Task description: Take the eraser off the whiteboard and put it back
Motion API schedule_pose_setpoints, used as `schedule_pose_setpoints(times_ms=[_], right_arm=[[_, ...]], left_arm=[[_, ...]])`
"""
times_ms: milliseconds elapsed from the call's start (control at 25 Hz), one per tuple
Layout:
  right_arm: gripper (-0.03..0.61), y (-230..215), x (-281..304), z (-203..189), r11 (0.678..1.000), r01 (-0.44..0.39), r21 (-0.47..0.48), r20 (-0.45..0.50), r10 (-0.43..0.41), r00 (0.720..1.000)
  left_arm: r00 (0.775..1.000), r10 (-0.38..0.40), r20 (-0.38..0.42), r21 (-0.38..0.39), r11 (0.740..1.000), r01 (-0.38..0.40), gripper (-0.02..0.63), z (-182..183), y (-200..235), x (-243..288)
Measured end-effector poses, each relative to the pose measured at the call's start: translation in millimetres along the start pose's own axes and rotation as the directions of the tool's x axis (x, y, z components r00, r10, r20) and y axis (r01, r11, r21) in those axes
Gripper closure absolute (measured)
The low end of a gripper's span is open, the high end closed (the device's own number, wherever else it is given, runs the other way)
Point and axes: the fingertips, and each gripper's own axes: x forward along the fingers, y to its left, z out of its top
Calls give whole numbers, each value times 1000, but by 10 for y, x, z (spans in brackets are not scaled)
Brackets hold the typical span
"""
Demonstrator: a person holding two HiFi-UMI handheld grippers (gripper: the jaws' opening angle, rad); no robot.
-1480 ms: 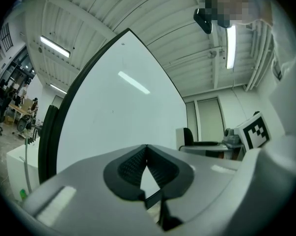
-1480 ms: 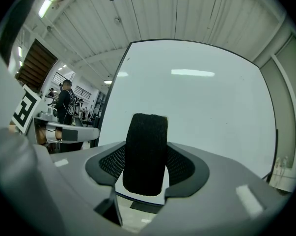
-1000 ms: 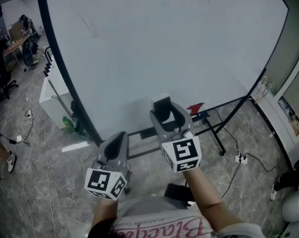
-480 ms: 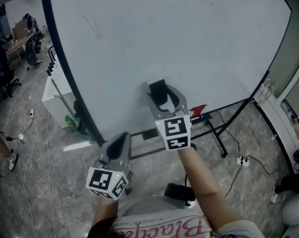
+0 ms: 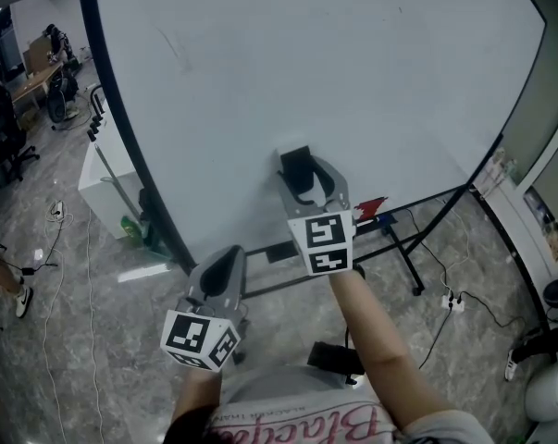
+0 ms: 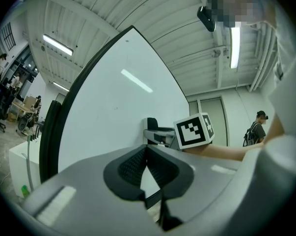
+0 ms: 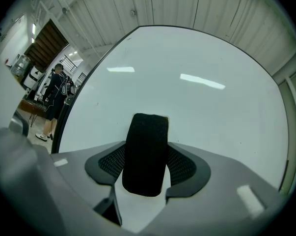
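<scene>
A black eraser stands upright between the jaws of my right gripper, which is shut on it. The eraser's far end sits at the face of the big whiteboard, low on its surface; I cannot tell whether it touches. In the right gripper view the eraser fills the gap between the pads of the right gripper, the board behind it. My left gripper hangs lower left, shut and empty. In the left gripper view the left gripper has its pads together, and the eraser shows beyond.
The board's black stand spreads over the grey floor, with a red item on its lower rail. A power strip and cable lie right. A white cabinet stands left. People stand in the background of both gripper views.
My right gripper has carried the eraser up and forward, from off the board to its surface. The left gripper has stayed where it was.
</scene>
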Motion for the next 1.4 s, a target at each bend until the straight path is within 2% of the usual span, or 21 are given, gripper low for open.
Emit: schedule_pose_setpoints(times_ms=[120,200,320,440,520,640,800,880,1080,1400], right_arm=[[310,0,7,6,1000,0,26,12,0,1000],[242,-19,-5,4,999,6,48,21,-7,1000],[232,-10,-93,-18,998,11,66,18,-12,1000],[235,27,-277,-54,991,-5,137,7,4,1000],[271,68,-429,-68,986,-23,166,3,23,1000],[362,133,-669,-51,987,-40,158,7,40,999],[566,195,-960,-80,969,-58,240,17,56,998],[577,264,-1092,-106,962,-79,262,10,79,997],[577,560,-1327,-195,967,-172,189,-23,180,983],[578,570,-1457,-238,971,-128,201,-29,137,990]], left_arm=[[1000,3,6,-4,1000,-3,615,12,18,-6],[1000,5,10,-9,1000,-5,615,14,30,-15],[1000,10,22,-23,1000,-10,615,29,46,-33],[1000,10,29,-34,999,-9,617,22,48,-36],[1000,6,29,-35,999,-5,615,17,32,-27],[1000,-5,23,-39,999,6,617,5,-8,-14],[1000,-25,14,-53,998,26,615,-53,-60,3],[999,-35,9,-50,998,35,617,-61,-95,6],[999,-53,12,-42,998,54,615,-46,-160,3],[997,-77,10,-34,996,77,617,-37,-260,-8]])
